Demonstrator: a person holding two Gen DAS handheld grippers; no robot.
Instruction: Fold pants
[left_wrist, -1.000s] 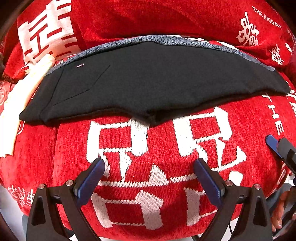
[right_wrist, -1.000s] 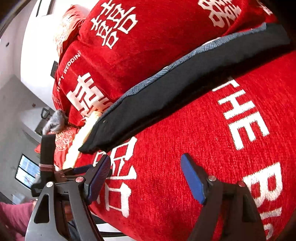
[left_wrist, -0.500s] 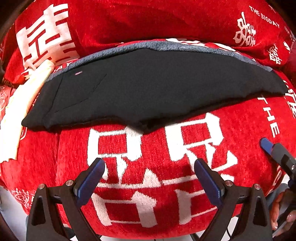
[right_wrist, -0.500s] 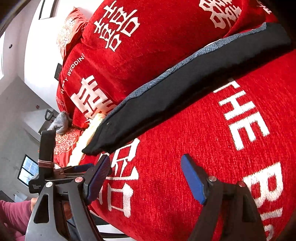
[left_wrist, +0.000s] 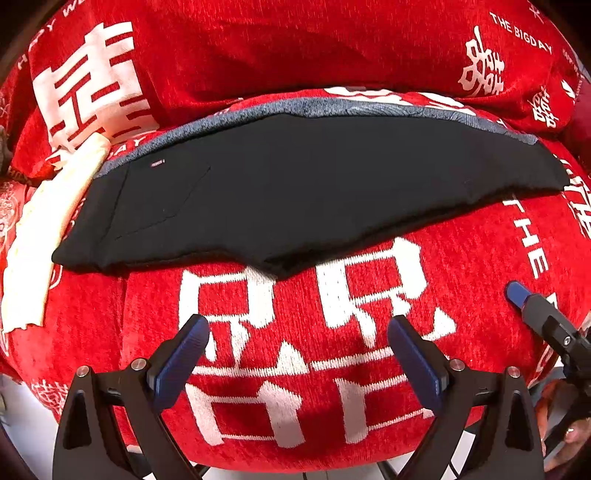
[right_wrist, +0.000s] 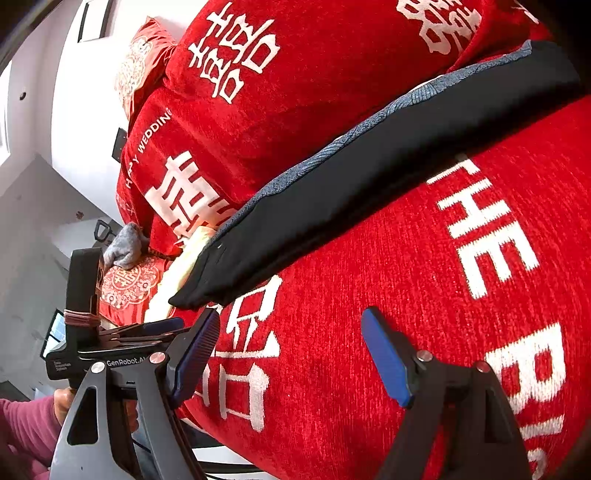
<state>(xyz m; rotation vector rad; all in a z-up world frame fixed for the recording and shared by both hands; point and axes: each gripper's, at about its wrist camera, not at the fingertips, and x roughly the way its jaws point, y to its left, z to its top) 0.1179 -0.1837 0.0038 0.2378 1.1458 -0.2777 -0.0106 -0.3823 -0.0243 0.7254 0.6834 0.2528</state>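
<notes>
A red chenille sofa cushion with white lettering (left_wrist: 480, 295) carries the soft, limp black fabric pants (left_wrist: 295, 192); pinch a hem corner. Both the left hand-held gripper (left_wrist: 297, 347) and the right hand-held gripper (right_wrist: 291, 354) hang spread, empty.

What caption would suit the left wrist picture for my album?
Open left gripper hovering over a red blanket, black pants laid flat just beyond it.

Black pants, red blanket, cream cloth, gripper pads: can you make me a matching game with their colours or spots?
Things:
1. pants
2. blanket
3. cream cloth
4. left gripper

Descriptions:
A. red with white letters
B. open, holding nothing
C. black, lying flat on the blanket
D. at the pants' left end in the left wrist view

Pairs: 1-C, 2-A, 3-D, 4-B
</notes>
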